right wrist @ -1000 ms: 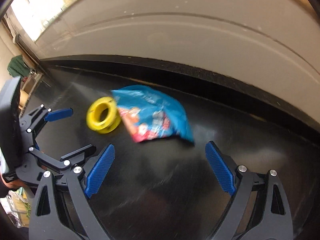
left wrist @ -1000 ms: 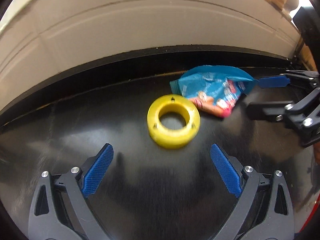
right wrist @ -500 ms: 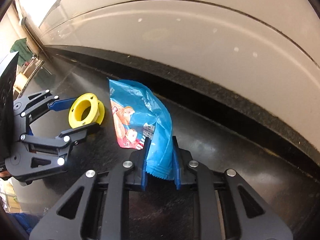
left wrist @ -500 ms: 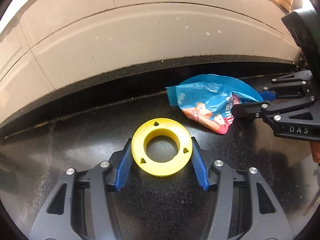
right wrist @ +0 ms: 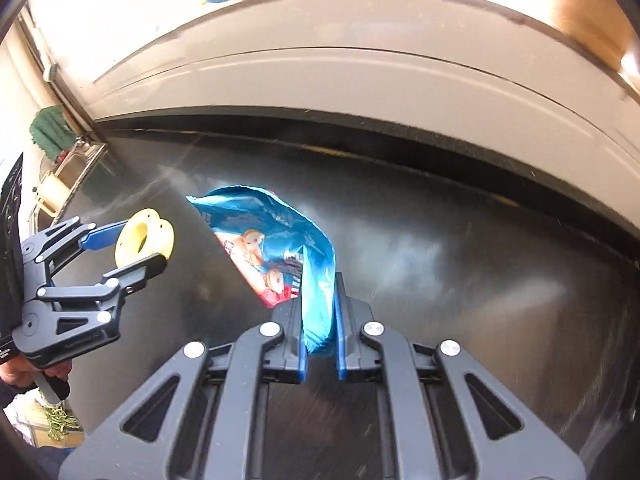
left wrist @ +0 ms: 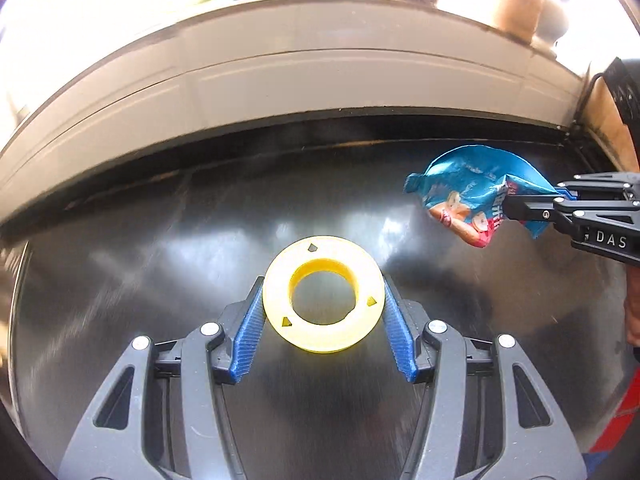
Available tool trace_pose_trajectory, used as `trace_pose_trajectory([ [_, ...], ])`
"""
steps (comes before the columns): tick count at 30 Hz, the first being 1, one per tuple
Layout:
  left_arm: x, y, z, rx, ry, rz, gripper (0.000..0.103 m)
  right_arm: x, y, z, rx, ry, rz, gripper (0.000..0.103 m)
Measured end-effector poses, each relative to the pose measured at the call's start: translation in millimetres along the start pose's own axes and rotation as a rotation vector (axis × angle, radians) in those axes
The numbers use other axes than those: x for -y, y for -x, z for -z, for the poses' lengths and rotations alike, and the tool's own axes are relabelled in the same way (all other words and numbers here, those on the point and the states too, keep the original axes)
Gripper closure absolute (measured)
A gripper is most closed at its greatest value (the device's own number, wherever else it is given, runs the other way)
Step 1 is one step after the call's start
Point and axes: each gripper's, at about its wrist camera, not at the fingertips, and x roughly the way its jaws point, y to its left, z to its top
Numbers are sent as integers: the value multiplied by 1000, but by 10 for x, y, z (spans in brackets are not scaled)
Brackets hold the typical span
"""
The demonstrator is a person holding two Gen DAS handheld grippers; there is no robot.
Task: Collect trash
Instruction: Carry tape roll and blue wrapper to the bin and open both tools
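1. The left gripper (left wrist: 324, 320) sits lowest and nearest in the left wrist view, its two blue pads (left wrist: 248, 340) pressed against opposite sides of a yellow ring spool (left wrist: 323, 294). The jaws stand at a middling width, set by the spool they clamp.
2. The yellow ring spool lies flat between those pads, its open centre showing the dark surface beneath; small dark triangular marks dot its upper face. It appears lifted clear of the black tabletop (left wrist: 160, 248), though the gap is hard to judge.
3. In the right wrist view the same spool (right wrist: 145, 241) appears at the far left, gripped by the left gripper (right wrist: 132, 248) from the side.
4. Right of the spool, well apart from it, hangs a crumpled blue snack wrapper (left wrist: 472, 200) with red and pink print.
5. The right gripper (right wrist: 319, 344) pinches the wrapper (right wrist: 280, 248) by one edge, jaws narrowed almost fully onto the thin foil; the rest of the wrapper flares upward and to the left.
6. Behind the tabletop runs a pale beige panel (left wrist: 320, 80), curved by the lens.
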Motion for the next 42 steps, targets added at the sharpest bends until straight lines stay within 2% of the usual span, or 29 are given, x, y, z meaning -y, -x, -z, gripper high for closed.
trace_pose_trajectory([
  [5,-40,515,472,-4,31,-33,49,-354,372,394,31,2,5,92],
  [10,-93,817,868,-23,47,-43,49,-589,559,624,51,2,18,92],
  [16,-150,985,1072,-26,65,-61,49,-654,741,788,66,-10,12,92],
  [23,-429,1247,1204,15,167,-112,49,-1106,756,731,77,61,-38,92],
  [29,-871,1577,1525,34,294,-209,49,-1837,614,579,65,188,-141,92],
  [32,-1135,1775,1801,31,371,-275,49,-2391,501,551,47,289,-208,92],
  [37,-1636,2150,2430,18,555,-387,49,-3294,321,614,-3,451,-316,92],
  [42,-2035,2438,3113,-21,700,-469,49,-4230,135,905,-90,608,-425,92],
])
